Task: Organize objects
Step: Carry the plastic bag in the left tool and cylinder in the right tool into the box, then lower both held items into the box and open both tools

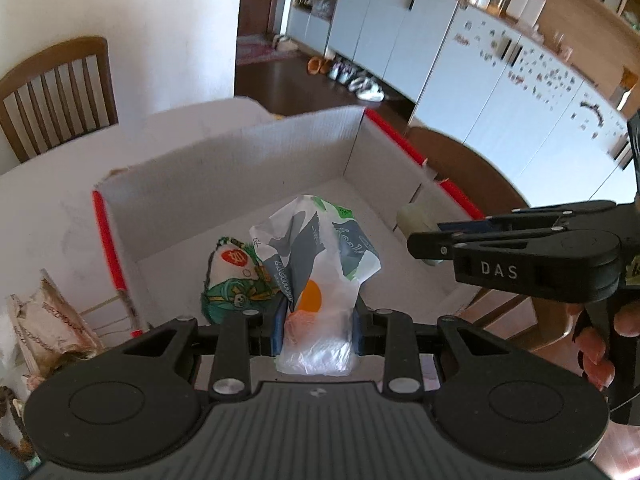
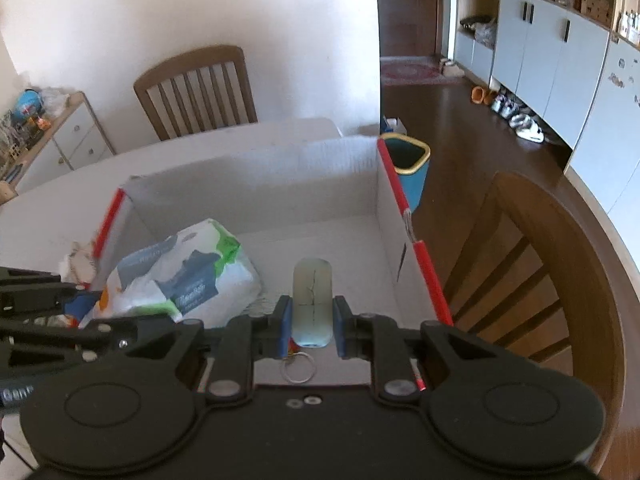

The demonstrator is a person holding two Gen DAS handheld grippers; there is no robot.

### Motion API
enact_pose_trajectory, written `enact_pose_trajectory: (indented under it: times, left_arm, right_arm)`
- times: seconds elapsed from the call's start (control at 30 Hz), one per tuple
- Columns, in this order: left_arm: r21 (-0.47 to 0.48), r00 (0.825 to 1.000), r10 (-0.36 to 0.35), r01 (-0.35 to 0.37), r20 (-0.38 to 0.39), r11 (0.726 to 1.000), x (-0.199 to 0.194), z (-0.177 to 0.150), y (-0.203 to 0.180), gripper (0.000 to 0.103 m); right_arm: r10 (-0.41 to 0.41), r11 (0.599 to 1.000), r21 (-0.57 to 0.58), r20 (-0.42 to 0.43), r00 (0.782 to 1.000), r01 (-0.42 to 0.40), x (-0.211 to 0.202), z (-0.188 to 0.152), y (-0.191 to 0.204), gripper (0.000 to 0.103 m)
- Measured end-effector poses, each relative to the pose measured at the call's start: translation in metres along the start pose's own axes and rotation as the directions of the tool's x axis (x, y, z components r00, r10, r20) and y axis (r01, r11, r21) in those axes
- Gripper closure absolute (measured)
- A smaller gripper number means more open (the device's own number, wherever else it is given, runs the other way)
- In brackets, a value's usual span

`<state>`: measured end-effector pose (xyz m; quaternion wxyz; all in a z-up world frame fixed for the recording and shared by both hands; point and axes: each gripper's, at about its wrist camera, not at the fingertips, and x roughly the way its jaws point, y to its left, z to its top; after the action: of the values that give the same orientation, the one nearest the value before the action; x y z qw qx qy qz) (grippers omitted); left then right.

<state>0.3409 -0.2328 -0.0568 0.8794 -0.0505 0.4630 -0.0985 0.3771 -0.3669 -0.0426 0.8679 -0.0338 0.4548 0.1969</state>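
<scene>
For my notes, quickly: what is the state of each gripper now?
Left gripper: closed on the plastic bag.
Right gripper: closed on the pale oblong object.

1. The left wrist view looks steeply down along its fingers into the open white box (image 1: pixel 240 152), close above its near edge.
2. The right wrist view faces likewise, from the box's right side.
3. Both share the box interior and the wooden chair (image 2: pixel 196 88) beyond the table's far edge.

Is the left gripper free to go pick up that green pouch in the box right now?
Probably not yet. The left gripper is already shut on the plastic bag, which hangs beside the green pouch in the open box. It would have to release the bag first.
</scene>
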Motion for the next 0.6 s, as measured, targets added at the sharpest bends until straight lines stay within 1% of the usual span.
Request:
enact_pose_trajectory:
  times: [0.13, 0.27, 0.47, 0.6]
  left_arm:
    - [0.014, 0.999, 0.015, -0.014, -0.033, 1.0, 0.017, 0.001, -0.003, 0.073]
    - [0.044, 0.997, 0.033, -0.03, -0.065, 0.999, 0.031, 0.001, -0.006, 0.073]
    - [0.043, 0.993, 0.045, -0.04, -0.109, 0.998, 0.045, 0.002, -0.003, 0.073]
    - [0.038, 0.991, 0.045, -0.041, -0.124, 0.998, 0.05, 0.002, -0.001, 0.073]
  right_arm:
    - [-0.01, 1.0, -0.006, -0.031, 0.999, 0.01, 0.019, 0.0, -0.004, 0.084]
    - [0.004, 1.0, -0.015, -0.066, 0.998, -0.005, 0.034, -0.003, -0.006, 0.084]
    - [0.025, 0.999, -0.026, -0.105, 0.994, -0.027, 0.049, -0.004, -0.008, 0.083]
    - [0.027, 0.998, -0.046, -0.122, 0.992, -0.032, 0.055, -0.004, -0.005, 0.083]
